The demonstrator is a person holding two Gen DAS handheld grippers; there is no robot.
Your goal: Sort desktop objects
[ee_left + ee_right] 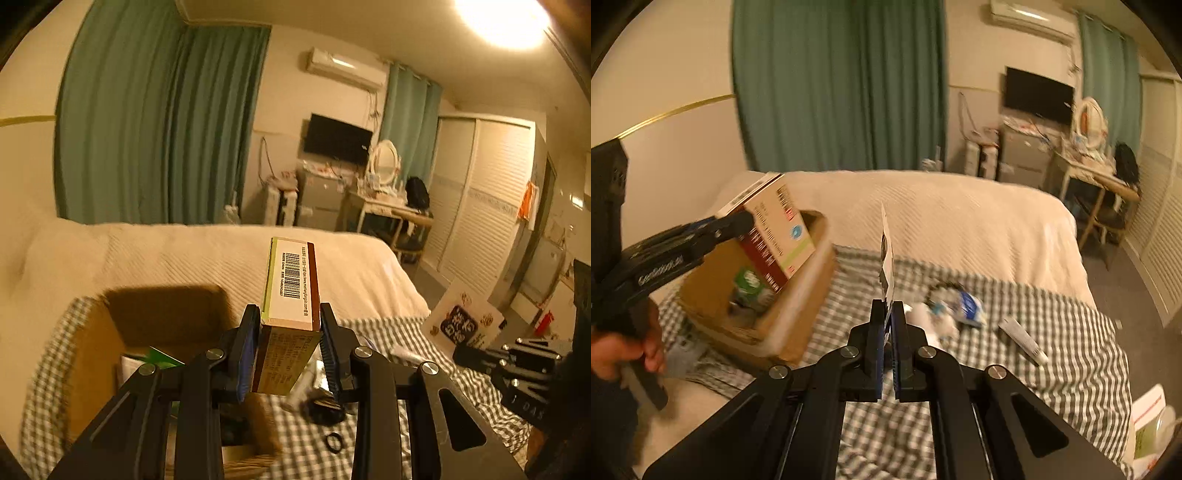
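— Now, starting far left: what is in the left gripper (290,332)?
— Its jaws are clamped on a carton (291,288), barcode side up, print too small to read. It hangs above the cardboard box (798,295) on the checked cloth (1052,332).
— And right of that?
— The right gripper (889,314) is pinched together on a thin card (886,258), held edge-on; its large black characters are legible only as shapes. A tube (1023,339) lies right of it.
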